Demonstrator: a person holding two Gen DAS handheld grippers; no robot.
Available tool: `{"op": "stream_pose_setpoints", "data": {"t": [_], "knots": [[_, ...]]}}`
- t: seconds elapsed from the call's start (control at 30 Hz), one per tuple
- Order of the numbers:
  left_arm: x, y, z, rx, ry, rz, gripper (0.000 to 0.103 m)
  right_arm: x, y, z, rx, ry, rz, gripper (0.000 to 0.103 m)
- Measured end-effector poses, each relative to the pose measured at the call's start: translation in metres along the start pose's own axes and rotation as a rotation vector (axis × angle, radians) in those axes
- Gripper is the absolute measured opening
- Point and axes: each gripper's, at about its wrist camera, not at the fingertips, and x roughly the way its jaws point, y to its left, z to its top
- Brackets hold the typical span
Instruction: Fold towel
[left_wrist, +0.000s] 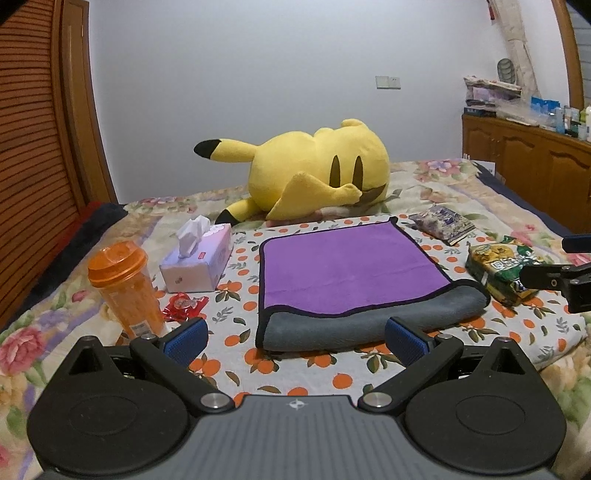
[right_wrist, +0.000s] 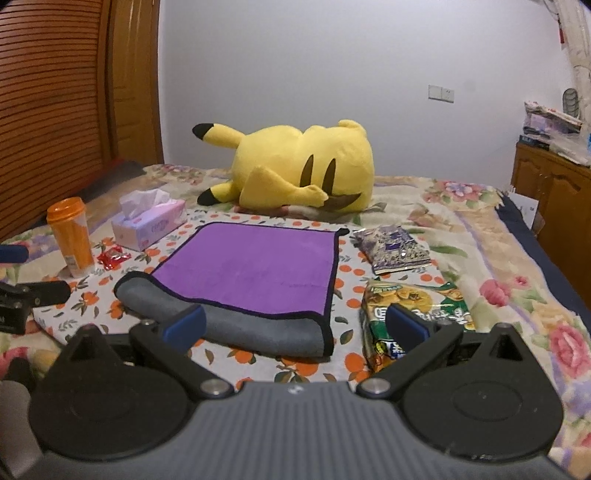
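Observation:
A purple towel (left_wrist: 347, 269) with a grey underside and black trim lies folded once on an orange-print cloth (left_wrist: 240, 280) on the bed. Its grey folded edge (left_wrist: 369, 325) faces me. It also shows in the right wrist view (right_wrist: 255, 262). My left gripper (left_wrist: 295, 338) is open and empty, just in front of the grey fold. My right gripper (right_wrist: 295, 326) is open and empty, in front of the towel's near right corner. The right gripper also shows at the edge of the left wrist view (left_wrist: 554, 280), and the left one in the right wrist view (right_wrist: 33, 291).
An orange bottle (left_wrist: 125, 288), a tissue box (left_wrist: 199, 258) and a red wrapper (left_wrist: 183, 304) sit left of the towel. A green snack bag (left_wrist: 506, 269) and a purple packet (left_wrist: 443, 221) sit right. A yellow plush (left_wrist: 317, 173) lies behind. A wooden cabinet (left_wrist: 535, 166) stands far right.

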Motion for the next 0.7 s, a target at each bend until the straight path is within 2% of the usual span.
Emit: {"op": "stream_pose_setpoints", "data": {"t": [0.4, 0.7], "knots": [[0.035, 0.008, 0.009, -0.012, 0.026, -0.017, 0.103, 0.032, -0.001, 0.01, -0.05, 0.05, 0.034, 0.103], [0.059, 0.014, 0.013, -0.012, 0.053, -0.031, 0.103, 0.045, -0.006, 0.012, -0.031, 0.067, 0.059, 0.103]]}}
